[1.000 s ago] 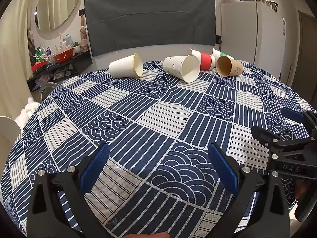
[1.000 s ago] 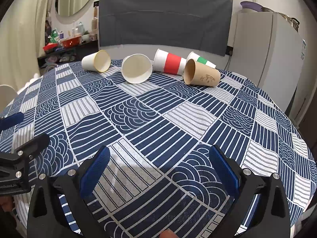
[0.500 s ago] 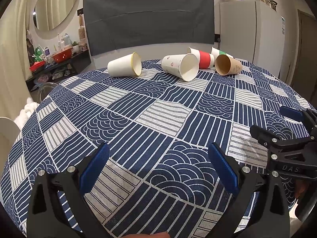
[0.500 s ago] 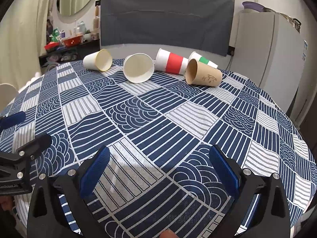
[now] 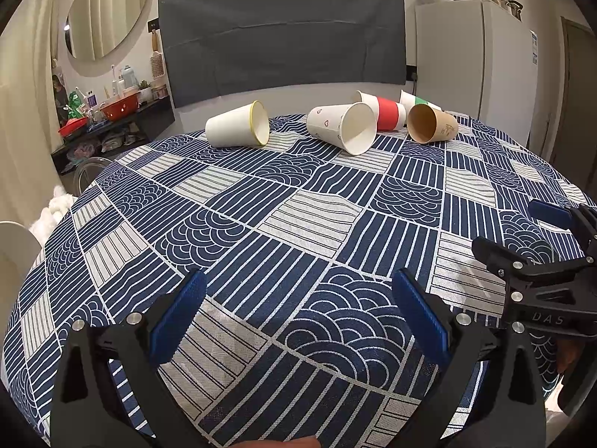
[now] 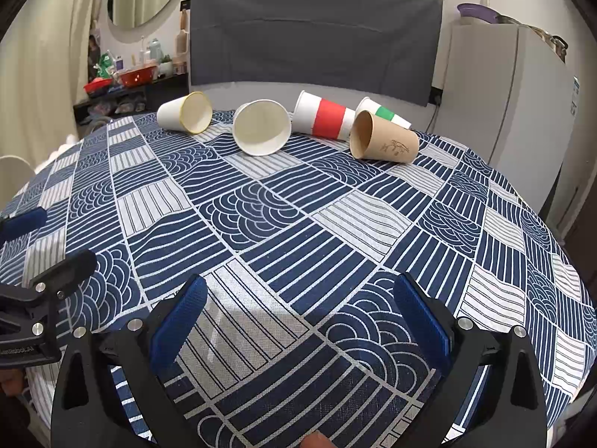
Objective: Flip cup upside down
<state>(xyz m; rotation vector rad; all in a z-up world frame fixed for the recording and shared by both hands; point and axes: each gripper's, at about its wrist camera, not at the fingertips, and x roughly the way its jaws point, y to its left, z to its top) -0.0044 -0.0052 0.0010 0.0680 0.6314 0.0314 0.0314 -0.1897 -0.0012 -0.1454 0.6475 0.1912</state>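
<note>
Several paper cups lie on their sides at the far edge of the round table: a white cup with a yellow rim, a white cup with small hearts, a red-banded cup, a green-banded cup and a brown cup. My left gripper is open and empty over the near side of the table. My right gripper is open and empty too, beside it on the right. Both are far from the cups.
The table carries a blue and white patterned cloth. A grey-covered panel and a white fridge stand behind the table. A cluttered shelf is at the back left. A white chair back sits at the left.
Both grippers have shifted slightly, so the cups sit a little lower in each view. Both stay open; the cups have not moved.
</note>
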